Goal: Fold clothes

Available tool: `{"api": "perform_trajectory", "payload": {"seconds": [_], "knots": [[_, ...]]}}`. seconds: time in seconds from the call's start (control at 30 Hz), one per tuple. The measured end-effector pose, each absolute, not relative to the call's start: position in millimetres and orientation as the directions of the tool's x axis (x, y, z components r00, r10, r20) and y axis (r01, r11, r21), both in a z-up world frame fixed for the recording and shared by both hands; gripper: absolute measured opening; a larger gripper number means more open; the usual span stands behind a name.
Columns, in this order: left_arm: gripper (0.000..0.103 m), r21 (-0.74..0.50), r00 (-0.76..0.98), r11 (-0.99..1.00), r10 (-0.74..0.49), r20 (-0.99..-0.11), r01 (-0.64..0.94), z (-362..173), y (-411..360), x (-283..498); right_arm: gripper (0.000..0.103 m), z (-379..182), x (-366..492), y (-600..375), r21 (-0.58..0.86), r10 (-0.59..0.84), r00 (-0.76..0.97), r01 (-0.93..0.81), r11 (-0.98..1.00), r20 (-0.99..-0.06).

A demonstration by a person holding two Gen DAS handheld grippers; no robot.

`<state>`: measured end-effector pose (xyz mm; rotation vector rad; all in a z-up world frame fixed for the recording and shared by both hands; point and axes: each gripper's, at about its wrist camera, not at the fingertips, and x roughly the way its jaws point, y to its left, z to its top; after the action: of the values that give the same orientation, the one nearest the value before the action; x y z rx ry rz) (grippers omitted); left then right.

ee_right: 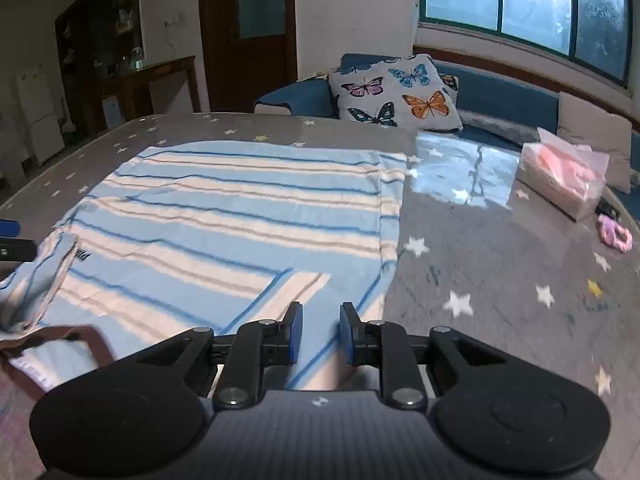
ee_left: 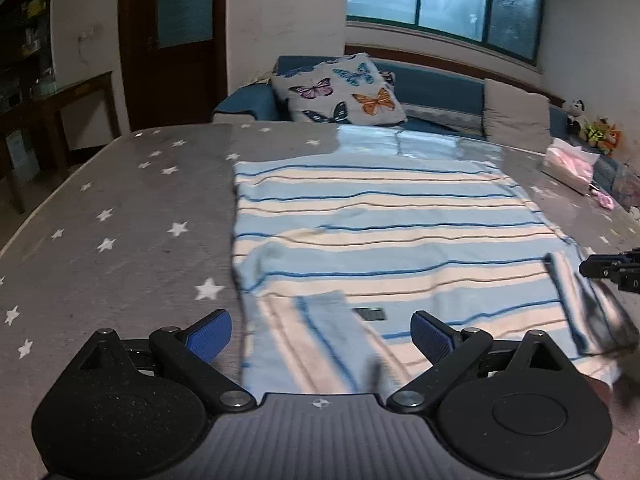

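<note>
A light-blue and cream striped shirt [ee_left: 384,236] lies flat on the grey star-patterned table cover [ee_left: 120,216]. My left gripper [ee_left: 322,334] is wide open just above the shirt's near edge, over a folded-in sleeve [ee_left: 332,320]. In the right wrist view the shirt [ee_right: 240,220] fills the left half. My right gripper [ee_right: 320,332] hovers over its near right corner with the jaws partly open, a narrow gap between the blue pads, holding nothing. The shirt's brown-trimmed collar [ee_right: 80,336] lies at the near left. The right gripper's tip shows at the left view's right edge [ee_left: 612,270].
A clear bag of pink items [ee_right: 560,176] and a pink hair tie [ee_right: 616,236] lie on the table's far right. Behind the table stands a blue sofa [ee_left: 440,88] with a butterfly cushion [ee_left: 340,88] and a grey cushion [ee_left: 516,112].
</note>
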<state>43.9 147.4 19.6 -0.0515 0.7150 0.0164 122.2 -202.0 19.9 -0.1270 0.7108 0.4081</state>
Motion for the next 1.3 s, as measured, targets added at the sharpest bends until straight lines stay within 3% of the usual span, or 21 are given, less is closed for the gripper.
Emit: {"api": "perform_trajectory", "payload": {"seconds": [0.2, 0.27, 0.37, 0.83, 0.93, 1.3], "knots": [[0.06, -0.033, 0.742, 0.999, 0.003, -0.671, -0.034, 13, 161, 55, 0.023, 12, 144, -196, 0.016, 0.306, 0.673, -0.4, 0.916, -0.673], [0.057, -0.035, 0.738, 0.999, -0.006, -0.674, -0.023, 10, 163, 61, 0.025, 10, 145, -196, 0.017, 0.306, 0.671, -0.401, 0.916, -0.676], [0.041, -0.039, 0.724, 0.999, -0.019, -0.69, -0.011, 3, 163, 70, 0.029, 11, 145, -196, 0.019, 0.311, 0.671, -0.405, 0.914, -0.673], [0.043, 0.04, 0.731, 0.995, -0.043, -0.681, 0.095, 4, 140, 43, 0.034, 20, 107, -201, -0.023, 0.337, 0.643, -0.483, 0.875, -0.687], [0.045, 0.047, 0.718, 0.991, -0.057, -0.694, 0.124, 0, 133, 31, 0.041, 18, 89, -201, -0.032, 0.35, 0.625, -0.516, 0.856, -0.698], [0.061, 0.107, 0.726, 0.976, -0.064, -0.685, 0.188, -3, 123, -17, 0.043, 12, 30, -202, -0.135, 0.347, 0.654, -0.569, 0.811, -0.673]]}}
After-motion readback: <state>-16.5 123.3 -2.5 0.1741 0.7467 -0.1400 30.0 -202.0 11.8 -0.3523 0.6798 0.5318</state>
